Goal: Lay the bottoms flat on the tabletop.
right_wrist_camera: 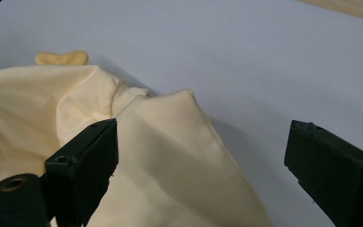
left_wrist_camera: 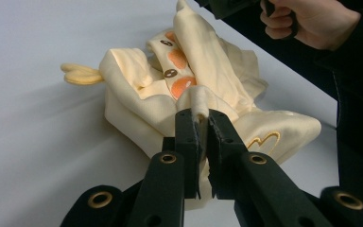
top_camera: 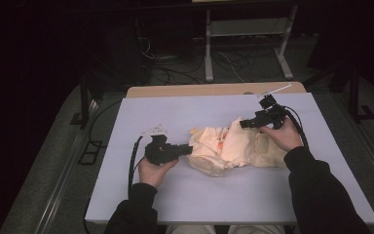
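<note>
High view: a crumpled cream garment (top_camera: 229, 148) lies on the white table (top_camera: 141, 195), right of frame centre. The left gripper (top_camera: 187, 150), held in the left hand (top_camera: 153, 170), sits left of centre with its jaws at the garment's left edge. The right gripper (top_camera: 243, 124), held in the right hand (top_camera: 285, 134), hangs over the garment's upper right part.

Left gripper view: the left gripper (left_wrist_camera: 203, 120) stands at lower centre, jaws clamped together on a fold of the garment (left_wrist_camera: 137, 85), which bears orange spots. The right hand (left_wrist_camera: 312, 21) is at the upper right.

Right gripper view: the right gripper (right_wrist_camera: 201, 151) has its jaws wide apart, gripping nothing. The garment (right_wrist_camera: 170, 175) fills the lower left, passing beneath the left jaw.
</note>
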